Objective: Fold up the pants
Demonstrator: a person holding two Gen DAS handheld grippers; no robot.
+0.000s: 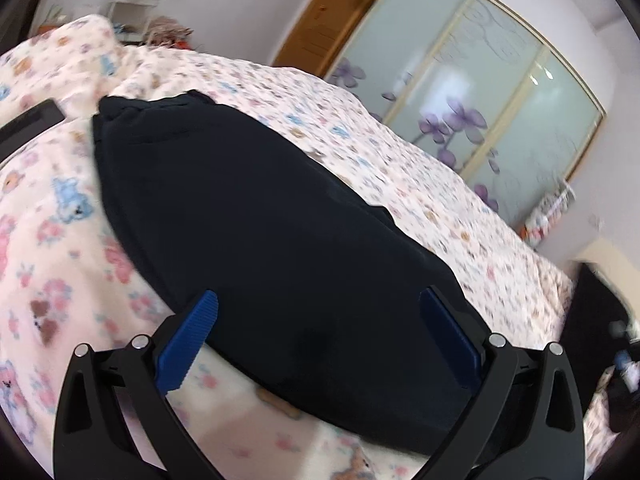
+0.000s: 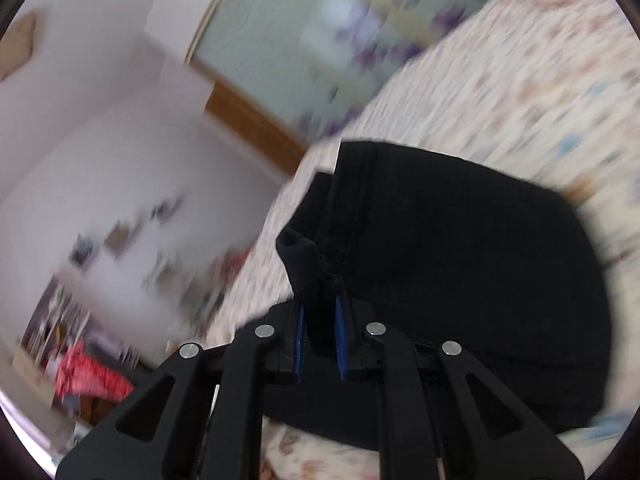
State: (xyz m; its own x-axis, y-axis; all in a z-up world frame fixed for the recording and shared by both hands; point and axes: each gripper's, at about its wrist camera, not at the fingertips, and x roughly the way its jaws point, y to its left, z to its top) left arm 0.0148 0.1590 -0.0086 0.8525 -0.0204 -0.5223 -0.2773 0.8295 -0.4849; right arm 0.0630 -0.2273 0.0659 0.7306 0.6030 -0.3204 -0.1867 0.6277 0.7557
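Your left gripper [image 1: 320, 320] is spread wide, blue pads [image 1: 188, 344] apart w/ nothing between them, hovering over the near end of the dark pants [image 1: 256, 216]. Pants lie as a long folded strip across the floral bedspread [image 1: 60, 248], far end bunched toward the pillow side. Your right gripper [image 2: 320, 340] is pinched narrow on a bunched corner of the pants [image 2: 460, 280], fabric pulled up between the pads; rest of the cloth sits on the bedspread [image 2: 520, 80]. Right view is motion-blurred. Sliding wardrobe doors [image 1: 472, 92] w/ purple flowers behind the bed.
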